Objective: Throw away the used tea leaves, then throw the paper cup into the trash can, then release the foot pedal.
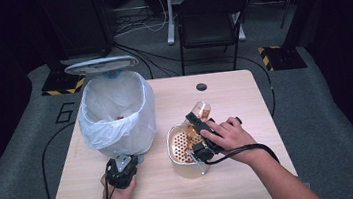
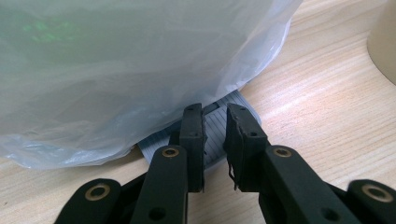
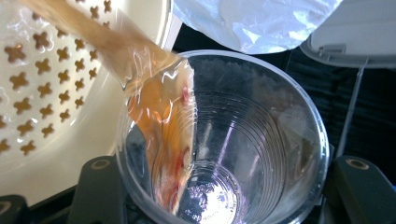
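A tilted cup (image 3: 219,140) is clamped by the right gripper (image 1: 202,134) over the strainer (image 1: 177,147), liquid being poured. The tilt should be eased so the stream is kept inside the strainer. The left gripper (image 2: 215,140), jaws nearly closed and empty, is held at the bin (image 1: 115,111) base beside the strainer.

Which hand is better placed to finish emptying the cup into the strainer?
Right. The right gripper already holds the clear cup tipped over the strainer, liquid pouring. The left gripper is down at the bin's pedal.

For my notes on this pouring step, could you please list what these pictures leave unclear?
- Bin contents: high view, too small; bag is cloudy in the left gripper view.
- Pedal under the left gripper: mostly covered by the bag.
- Right gripper pads: hidden behind the cup.
- Strainer: cut off by the frame's left edge.
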Motion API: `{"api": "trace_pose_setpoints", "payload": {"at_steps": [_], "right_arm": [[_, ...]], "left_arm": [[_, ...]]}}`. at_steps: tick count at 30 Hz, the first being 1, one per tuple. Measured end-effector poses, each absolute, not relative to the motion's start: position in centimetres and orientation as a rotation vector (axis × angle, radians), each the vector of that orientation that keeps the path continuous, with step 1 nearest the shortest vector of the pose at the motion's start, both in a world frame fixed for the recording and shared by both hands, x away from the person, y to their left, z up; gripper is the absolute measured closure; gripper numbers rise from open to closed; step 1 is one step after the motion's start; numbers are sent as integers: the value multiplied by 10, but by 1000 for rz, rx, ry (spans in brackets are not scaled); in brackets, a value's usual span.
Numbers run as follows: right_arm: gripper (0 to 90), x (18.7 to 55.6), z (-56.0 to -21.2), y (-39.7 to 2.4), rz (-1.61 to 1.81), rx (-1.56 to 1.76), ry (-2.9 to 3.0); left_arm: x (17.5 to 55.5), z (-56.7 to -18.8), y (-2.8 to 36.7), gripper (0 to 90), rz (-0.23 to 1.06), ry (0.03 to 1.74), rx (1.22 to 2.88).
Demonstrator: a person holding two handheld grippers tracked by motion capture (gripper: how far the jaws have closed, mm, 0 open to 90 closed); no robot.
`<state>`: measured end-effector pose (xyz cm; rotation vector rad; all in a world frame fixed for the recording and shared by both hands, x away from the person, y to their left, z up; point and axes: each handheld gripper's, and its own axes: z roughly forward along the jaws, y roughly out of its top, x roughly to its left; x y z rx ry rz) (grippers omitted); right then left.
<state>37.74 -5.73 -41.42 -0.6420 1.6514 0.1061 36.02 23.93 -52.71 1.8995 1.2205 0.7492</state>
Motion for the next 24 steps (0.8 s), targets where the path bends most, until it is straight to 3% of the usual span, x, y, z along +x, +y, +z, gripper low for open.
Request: {"api": "trace_pose_setpoints", "payload": {"at_steps": [24], "right_arm": [[373,372,-423,-54,-79,-816,1495]], "left_arm": [[360,-527,239,768,752,1219,1902]]}}
